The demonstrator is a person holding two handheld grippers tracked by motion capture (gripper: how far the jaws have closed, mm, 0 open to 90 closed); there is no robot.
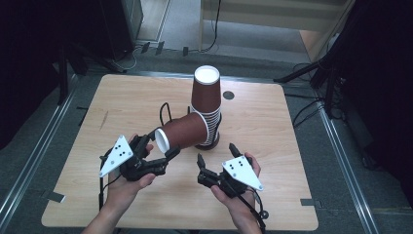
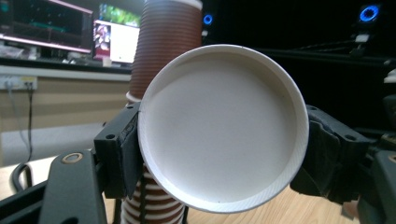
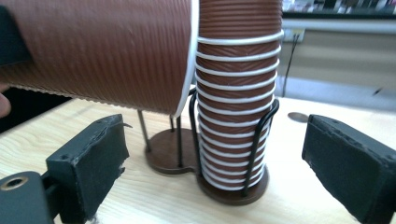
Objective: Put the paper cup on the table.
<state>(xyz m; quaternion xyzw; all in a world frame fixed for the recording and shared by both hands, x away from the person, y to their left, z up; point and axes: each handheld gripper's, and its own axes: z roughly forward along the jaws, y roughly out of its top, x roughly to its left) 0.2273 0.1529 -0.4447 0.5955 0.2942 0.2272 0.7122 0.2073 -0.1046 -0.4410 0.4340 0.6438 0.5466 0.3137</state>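
Left gripper clenched on the narrow base end of a brown paper cup, one pad at each side of the white recessed bottom, as seen head-on in the left gripper view. Cup held clear of the table, lying nearly level at centre frame in the high view, long axis running from lower left to upper right: base toward the left claw, wide mouth toward the stack of upturned cups. Rim of the mouth just beside the lower half of the stack, at the upper middle of the right gripper view; whether touching or a hair apart, impossible to tell. Stack upright in a wire holder, with a second, empty holder base just to its left in that view. Right gripper released, jaws spread wide with nothing between the pads, low and to the lower right of the stack in the high view, aimed at the foot of the stack. Likely hinge of the coming move: cup axis across the stack axis, roughly at right angles, so no nesting without tipping the mouth downward and lifting above the white top. Left hand already on the cup; right claw nearer the holder, well placed for steadying it.
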